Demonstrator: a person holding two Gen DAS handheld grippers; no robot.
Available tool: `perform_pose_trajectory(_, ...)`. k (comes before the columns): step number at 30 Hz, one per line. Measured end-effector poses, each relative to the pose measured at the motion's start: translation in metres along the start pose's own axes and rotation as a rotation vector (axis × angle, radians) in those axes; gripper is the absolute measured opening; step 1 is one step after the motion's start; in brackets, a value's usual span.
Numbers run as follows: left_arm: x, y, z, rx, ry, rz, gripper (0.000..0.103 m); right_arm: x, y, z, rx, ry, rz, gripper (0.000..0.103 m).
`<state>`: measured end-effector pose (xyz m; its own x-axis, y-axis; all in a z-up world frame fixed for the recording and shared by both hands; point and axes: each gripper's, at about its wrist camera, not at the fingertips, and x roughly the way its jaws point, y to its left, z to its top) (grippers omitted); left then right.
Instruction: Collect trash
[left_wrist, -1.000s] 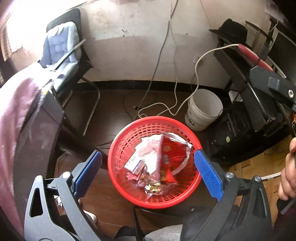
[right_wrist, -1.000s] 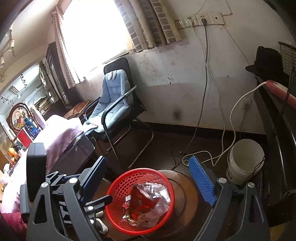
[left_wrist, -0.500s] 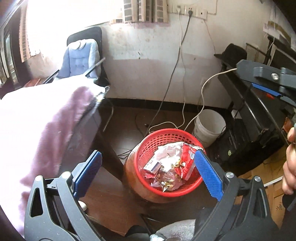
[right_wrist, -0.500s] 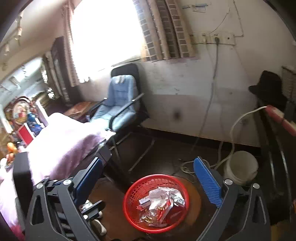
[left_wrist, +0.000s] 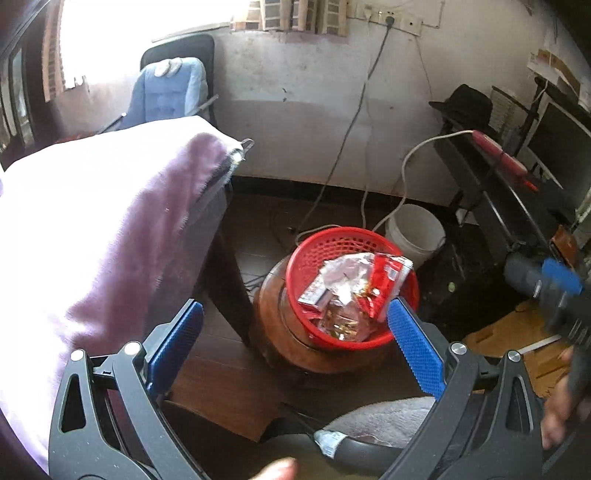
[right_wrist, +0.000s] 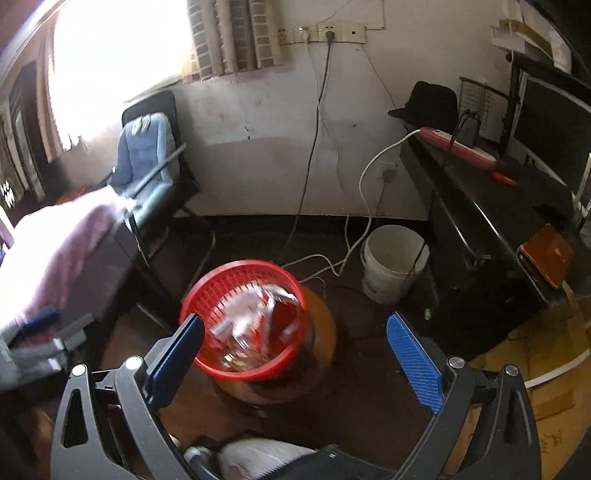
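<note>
The red basket (left_wrist: 352, 291), full of wrappers (left_wrist: 351, 291), sits on a round wooden stool (left_wrist: 295, 332) with bare floor beyond. Left gripper (left_wrist: 291, 350) and right gripper (right_wrist: 295, 354) hover above, jaws spread, empty.

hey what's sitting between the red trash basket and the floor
A round brown wooden stool: the red basket of wrappers rests on top of it. The left wrist view shows it sharply; the right wrist view is blurred.

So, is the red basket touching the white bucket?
Apart. The right wrist view shows dark floor and cables between the red basket, on its brown stool, and the white bucket.
</note>
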<state>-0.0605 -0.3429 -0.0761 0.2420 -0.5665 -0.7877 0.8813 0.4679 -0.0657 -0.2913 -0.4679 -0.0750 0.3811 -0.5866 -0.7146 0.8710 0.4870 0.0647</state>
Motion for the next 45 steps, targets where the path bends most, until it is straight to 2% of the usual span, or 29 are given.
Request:
perform_pose_trajectory(4,0.003,-0.009,-0.005,0.021,0.005,0.023,0.096,0.015,-0.011,-0.011,-0.003,0.027,0.044,0.097)
perform_pose_trajectory(10,0.015,-0.01,-0.011,-0.021,0.041,0.042,0.096,0.037,-0.023,-0.013,-0.001,0.073,0.076,0.097)
perform_pose_trajectory(13,0.021,-0.016,-0.01,-0.01,0.06,0.045,0.096,0.046,-0.021,-0.013,-0.009,0.11,0.094,0.097)
perform_pose_trajectory(16,0.023,-0.023,-0.011,0.018,0.056,0.05,0.096,0.052,-0.017,-0.016,-0.01,0.127,0.098,0.097)
perform_pose_trajectory(20,0.021,-0.028,-0.012,0.044,0.022,0.1,0.096,0.059,-0.018,-0.017,0.008,0.144,0.095,0.097)
perform_pose_trajectory(27,0.025,-0.017,-0.01,0.0,0.041,0.081,0.096,0.061,-0.01,-0.02,-0.023,0.143,0.096,0.097)
perform_pose_trajectory(45,0.027,-0.026,-0.01,0.033,0.05,0.087,0.096,0.06,-0.004,-0.021,-0.04,0.142,0.109,0.097)
